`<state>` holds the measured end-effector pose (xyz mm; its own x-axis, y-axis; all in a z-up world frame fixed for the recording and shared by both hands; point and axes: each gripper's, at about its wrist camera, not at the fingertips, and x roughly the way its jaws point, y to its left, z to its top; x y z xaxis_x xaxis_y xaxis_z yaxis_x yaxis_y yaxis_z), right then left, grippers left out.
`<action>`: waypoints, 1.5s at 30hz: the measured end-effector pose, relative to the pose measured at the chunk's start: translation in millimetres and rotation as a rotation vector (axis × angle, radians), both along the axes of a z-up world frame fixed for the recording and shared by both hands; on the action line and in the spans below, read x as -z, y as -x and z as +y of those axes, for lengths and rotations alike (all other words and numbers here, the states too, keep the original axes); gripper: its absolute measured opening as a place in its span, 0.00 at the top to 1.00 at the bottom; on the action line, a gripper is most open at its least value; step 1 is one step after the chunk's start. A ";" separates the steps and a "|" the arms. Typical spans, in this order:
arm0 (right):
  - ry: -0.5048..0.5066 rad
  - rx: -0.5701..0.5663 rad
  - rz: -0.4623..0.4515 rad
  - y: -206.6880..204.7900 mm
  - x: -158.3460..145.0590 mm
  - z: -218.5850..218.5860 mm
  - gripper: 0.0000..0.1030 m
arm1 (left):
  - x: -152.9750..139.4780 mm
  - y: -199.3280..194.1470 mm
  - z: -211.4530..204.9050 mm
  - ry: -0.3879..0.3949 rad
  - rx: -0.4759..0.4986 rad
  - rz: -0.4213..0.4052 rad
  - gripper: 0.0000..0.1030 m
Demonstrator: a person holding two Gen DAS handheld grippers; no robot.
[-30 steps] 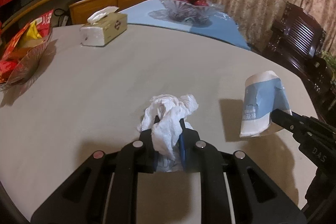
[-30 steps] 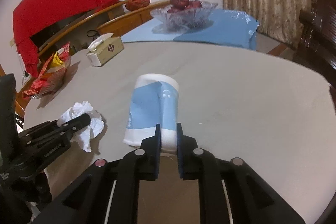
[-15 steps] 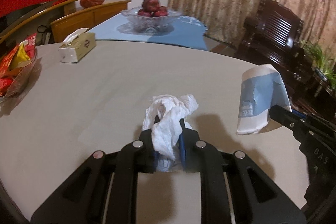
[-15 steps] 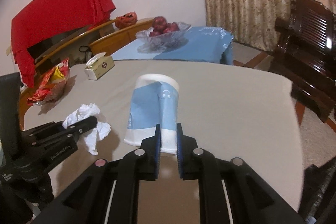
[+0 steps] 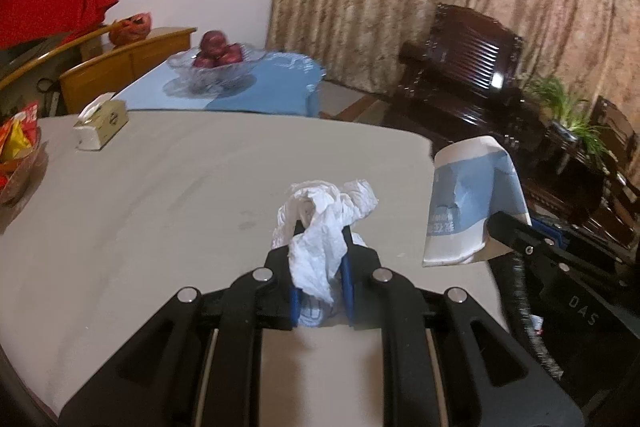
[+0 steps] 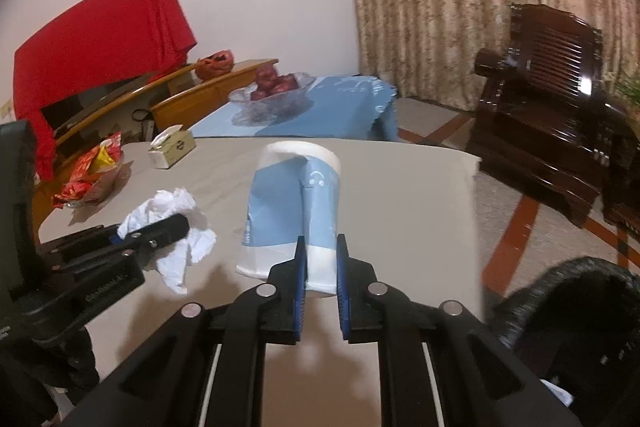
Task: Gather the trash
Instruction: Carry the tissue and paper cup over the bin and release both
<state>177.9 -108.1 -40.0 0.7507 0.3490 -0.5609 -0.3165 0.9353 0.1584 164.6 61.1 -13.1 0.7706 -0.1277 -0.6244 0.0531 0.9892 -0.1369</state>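
I'm clenching a tissue (image 5: 320, 227) in my left tongs (image 5: 320, 251), and my right tongs (image 6: 320, 263) are gripping the crushed cup (image 6: 296, 203) just right of the tissue, its long axis pointing away from me

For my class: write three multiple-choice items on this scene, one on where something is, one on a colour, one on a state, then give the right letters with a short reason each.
1. Where is the tissue box?
A. on the grey table
B. on the dark chair
C. in the glass bowl

2. What colour is the cloth hanging at the wall?
A. green
B. red
C. yellow

3. What state is the paper cup in?
A. upright on the table
B. crushed, gripped by the right gripper
C. lying loose

Key: 1 A, it rests near the table's far edge. 2 B, plainly red. 3 B, dented and clamped between the pads.
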 end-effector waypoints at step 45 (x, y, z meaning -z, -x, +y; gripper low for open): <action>0.036 0.489 -0.015 139.6 2.5 -257.1 0.87 | 5.3 47.1 -263.8 -0.011 0.488 -0.010 0.86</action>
<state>38.3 -365.2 -42.6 0.8297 -0.0660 -0.5543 0.1593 0.9797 0.1218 117.6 -202.7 -18.4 0.6283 -0.4694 -0.6204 0.5127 0.8496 -0.1236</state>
